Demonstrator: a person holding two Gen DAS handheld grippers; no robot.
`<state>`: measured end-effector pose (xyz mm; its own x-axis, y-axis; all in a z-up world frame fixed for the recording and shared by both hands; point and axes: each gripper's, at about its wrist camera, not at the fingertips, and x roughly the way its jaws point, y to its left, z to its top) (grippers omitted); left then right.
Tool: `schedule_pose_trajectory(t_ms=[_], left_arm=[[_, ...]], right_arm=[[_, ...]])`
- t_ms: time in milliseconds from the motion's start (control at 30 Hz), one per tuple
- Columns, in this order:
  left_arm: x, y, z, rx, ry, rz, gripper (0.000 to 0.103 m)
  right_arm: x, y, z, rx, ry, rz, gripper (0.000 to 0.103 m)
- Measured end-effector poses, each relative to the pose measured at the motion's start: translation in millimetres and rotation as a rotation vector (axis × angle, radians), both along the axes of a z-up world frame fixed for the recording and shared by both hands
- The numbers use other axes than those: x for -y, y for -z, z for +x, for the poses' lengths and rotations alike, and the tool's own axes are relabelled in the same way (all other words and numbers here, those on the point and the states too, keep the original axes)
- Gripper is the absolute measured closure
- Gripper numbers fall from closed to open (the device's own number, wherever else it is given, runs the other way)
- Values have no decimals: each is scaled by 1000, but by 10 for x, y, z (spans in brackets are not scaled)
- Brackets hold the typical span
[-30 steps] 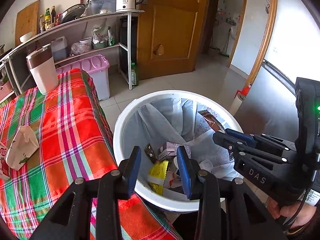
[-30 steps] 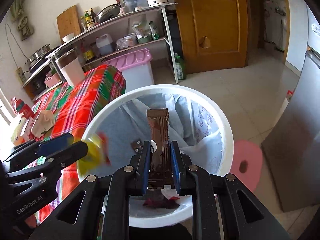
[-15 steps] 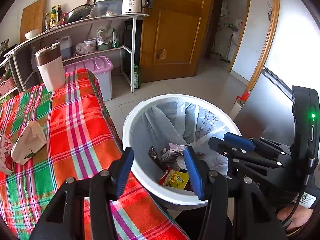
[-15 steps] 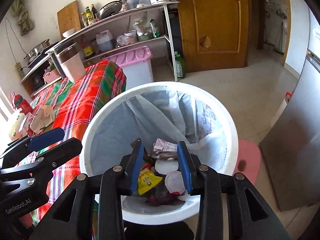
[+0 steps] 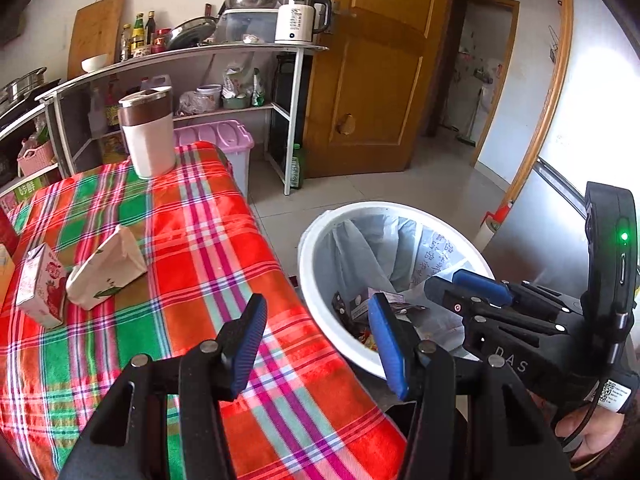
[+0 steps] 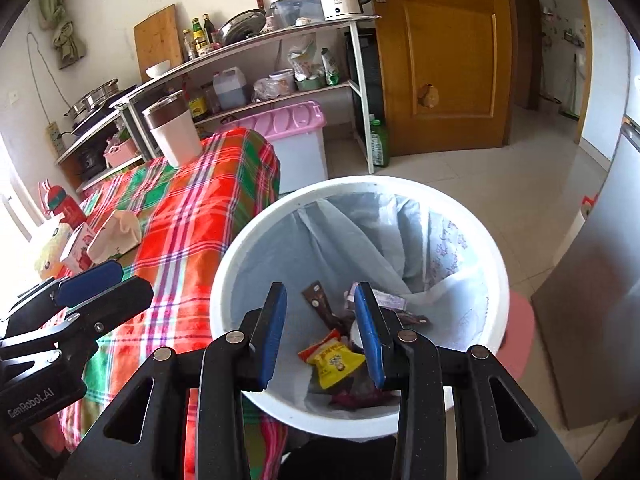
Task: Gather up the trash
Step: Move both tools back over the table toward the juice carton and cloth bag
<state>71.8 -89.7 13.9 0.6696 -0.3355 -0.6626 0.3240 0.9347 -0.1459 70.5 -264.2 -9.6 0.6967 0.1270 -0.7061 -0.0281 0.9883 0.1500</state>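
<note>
White bin [image 6: 224, 292] lined with a pale bag, holding a yellow wrapper [image 6: 334, 362]. Both grippers, left [image 5: 316, 344] and right [image 6: 320, 332], spread, empty. Plaid tablecloth [image 5: 192, 240] carries 2 cartons.

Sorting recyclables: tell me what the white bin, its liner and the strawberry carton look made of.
White bin: likely plastic, smooth glossy moulded rim.
Liner: thin translucent plastic film, creased, printing showing through.
Strawberry carton: probably coated paperboard, folded edges, printed faces.
</note>
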Motion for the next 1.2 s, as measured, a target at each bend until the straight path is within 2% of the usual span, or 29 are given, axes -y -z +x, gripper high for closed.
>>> schedule_pose_trajectory(t_ms=[467, 933, 1200], left_arm=[[-509, -7, -61, 15, -91, -8, 48], [-1445, 64, 28, 4, -279, -6, 48], [-1871, 115, 150, -3, -351, -5, 45]], right_arm=[[-459, -47, 33, 24, -91, 2, 66], [-1143, -35, 306, 29, -240, 21, 59], [-1562, -20, 523, 37, -322, 17, 55]])
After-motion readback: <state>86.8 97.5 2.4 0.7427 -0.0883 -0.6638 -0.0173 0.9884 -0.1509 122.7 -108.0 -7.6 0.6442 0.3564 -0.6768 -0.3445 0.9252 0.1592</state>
